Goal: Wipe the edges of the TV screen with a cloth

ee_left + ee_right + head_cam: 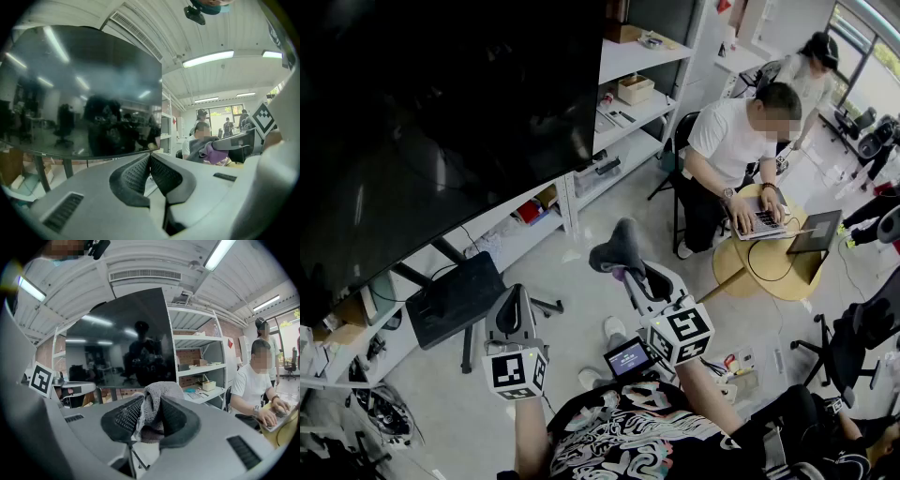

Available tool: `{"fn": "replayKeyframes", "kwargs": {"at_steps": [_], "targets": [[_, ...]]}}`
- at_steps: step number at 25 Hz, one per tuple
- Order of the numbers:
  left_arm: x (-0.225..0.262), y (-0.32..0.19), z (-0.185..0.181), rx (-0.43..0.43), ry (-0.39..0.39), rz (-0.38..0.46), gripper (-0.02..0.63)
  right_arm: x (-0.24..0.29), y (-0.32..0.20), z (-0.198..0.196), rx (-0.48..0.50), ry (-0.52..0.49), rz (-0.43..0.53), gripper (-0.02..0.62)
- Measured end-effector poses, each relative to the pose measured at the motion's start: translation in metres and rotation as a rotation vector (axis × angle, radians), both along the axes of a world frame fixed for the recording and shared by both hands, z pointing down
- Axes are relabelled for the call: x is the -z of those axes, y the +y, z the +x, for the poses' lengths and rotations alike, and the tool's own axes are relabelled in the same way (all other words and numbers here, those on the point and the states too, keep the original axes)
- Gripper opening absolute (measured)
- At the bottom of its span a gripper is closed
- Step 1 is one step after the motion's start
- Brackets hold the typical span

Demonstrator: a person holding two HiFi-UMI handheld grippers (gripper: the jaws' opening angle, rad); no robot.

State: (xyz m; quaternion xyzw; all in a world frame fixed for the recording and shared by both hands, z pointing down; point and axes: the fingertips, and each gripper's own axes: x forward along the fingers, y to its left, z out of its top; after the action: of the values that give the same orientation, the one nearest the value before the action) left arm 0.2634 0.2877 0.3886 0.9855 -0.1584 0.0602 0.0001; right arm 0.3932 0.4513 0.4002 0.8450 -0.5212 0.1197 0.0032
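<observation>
A large black TV screen (431, 122) fills the upper left of the head view and stands on a stand; it also shows ahead as the TV screen (79, 93) and the TV screen (119, 343). A grey cloth (152, 406) is pinched between the jaws of my right gripper (149, 416), shut on it. In the head view the cloth (619, 248) bulges from my right gripper (623, 262), below the screen's lower right corner and apart from it. My left gripper (512, 314) is lower left, shut with nothing in it; its jaws (150, 171) meet.
White shelving (628, 103) with boxes stands right of the TV. A black office chair (455, 300) sits under the screen. A person in a white shirt (736, 141) types on a laptop at a round wooden table (769, 262); another person stands behind.
</observation>
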Motion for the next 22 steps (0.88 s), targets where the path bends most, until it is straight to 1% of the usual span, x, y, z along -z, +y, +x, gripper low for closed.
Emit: {"fn": "replayKeyframes", "kwargs": {"at_steps": [4, 9, 13, 18, 22], "targets": [[0.002, -0.008, 0.010, 0.026, 0.009, 0.022, 0.018, -0.001, -0.005, 0.011, 0.011, 0.020, 0.005, 0.124], [0.001, -0.016, 0.028, 0.044, 0.017, 0.017, 0.018, -0.002, -0.012, 0.028, 0.025, 0.015, 0.002, 0.124], [0.004, -0.015, 0.058, 0.031, 0.022, 0.027, 0.018, 0.002, -0.013, 0.057, 0.024, 0.043, 0.002, 0.124], [-0.001, -0.016, 0.086, 0.057, -0.007, 0.040, 0.018, -0.003, -0.012, 0.095, 0.033, 0.013, 0.008, 0.124], [0.000, -0.019, 0.110, 0.079, -0.018, 0.045, 0.018, -0.003, -0.020, 0.122, 0.056, 0.008, 0.013, 0.126]]}}
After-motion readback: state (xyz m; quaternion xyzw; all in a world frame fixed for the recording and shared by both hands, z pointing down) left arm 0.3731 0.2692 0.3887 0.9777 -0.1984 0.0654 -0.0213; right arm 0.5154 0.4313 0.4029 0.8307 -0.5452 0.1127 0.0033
